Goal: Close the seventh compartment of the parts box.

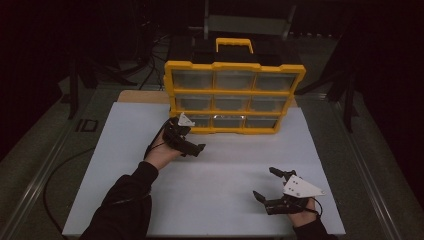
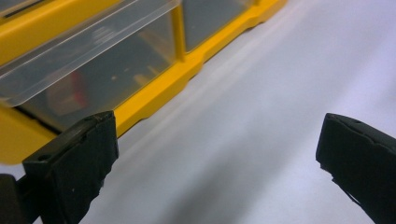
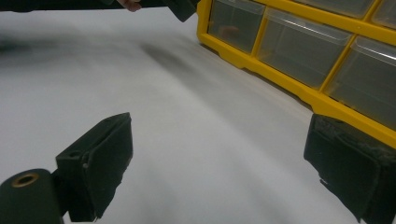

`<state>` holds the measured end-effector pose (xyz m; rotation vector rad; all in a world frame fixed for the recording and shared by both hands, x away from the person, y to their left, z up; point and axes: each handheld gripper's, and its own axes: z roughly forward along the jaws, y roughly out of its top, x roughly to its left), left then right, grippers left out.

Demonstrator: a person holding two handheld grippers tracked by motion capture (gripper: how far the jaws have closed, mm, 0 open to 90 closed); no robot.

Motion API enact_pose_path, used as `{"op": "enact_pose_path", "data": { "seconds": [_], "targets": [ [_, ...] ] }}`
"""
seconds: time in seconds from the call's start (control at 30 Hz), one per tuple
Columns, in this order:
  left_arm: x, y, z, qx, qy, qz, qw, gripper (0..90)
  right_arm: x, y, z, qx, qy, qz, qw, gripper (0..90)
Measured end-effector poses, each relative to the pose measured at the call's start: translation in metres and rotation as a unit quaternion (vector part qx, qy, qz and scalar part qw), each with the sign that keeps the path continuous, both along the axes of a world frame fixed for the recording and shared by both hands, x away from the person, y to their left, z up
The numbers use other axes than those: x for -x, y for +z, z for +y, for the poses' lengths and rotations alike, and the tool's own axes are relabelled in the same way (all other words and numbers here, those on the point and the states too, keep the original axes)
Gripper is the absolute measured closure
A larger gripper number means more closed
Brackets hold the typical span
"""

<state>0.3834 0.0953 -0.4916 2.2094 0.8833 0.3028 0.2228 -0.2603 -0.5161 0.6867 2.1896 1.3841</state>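
A yellow organizer (image 1: 234, 92) with a yellow handle and three rows of clear drawers stands upright at the back of the white tabletop (image 1: 210, 175). My left gripper (image 1: 187, 136) hovers just in front of its bottom-left drawer (image 1: 200, 120), jaws wide apart and nothing between them. In the left gripper view the open left gripper (image 2: 217, 158) frames bare table, with that clear drawer (image 2: 107, 70) close by on the left and something red dimly visible inside it. My right gripper (image 1: 264, 183) rests low near the front right, also open and empty. The right gripper (image 3: 219, 163) faces the organizer's bottom row (image 3: 299, 51).
A cable (image 1: 55, 175) loops off the table's left side onto the dark floor. Black stands (image 1: 75, 85) rise to the left and right of the table. A strip of wooden board (image 1: 142, 96) shows behind the white top.
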Motion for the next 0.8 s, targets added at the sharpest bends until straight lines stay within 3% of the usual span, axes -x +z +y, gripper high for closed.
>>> {"op": "enact_pose_path", "data": {
  "seconds": [0.2, 0.4, 0.73, 0.8],
  "targets": [
    [0.005, 0.003, 0.002, 0.007, -0.038, -0.013, 0.9992, 0.0, 0.000, 0.001, 0.000, 0.000, 0.000, -0.001, 1.0000, 8.3],
    [0.012, 0.009, 0.013, 0.021, -0.041, -0.025, 0.9986, 0.0, 0.000, 0.001, 0.000, 0.000, 0.001, -0.001, 1.0000, 8.3],
    [0.025, 0.011, 0.037, 0.045, -0.043, -0.020, 0.9979, 0.0, 0.000, 0.001, 0.001, 0.004, 0.001, -0.002, 1.0000, 8.3],
    [0.028, 0.011, 0.041, 0.040, -0.044, -0.019, 0.9980, 0.0, 0.000, 0.001, 0.001, 0.005, 0.002, -0.002, 1.0000, 8.3]
  ]
}}
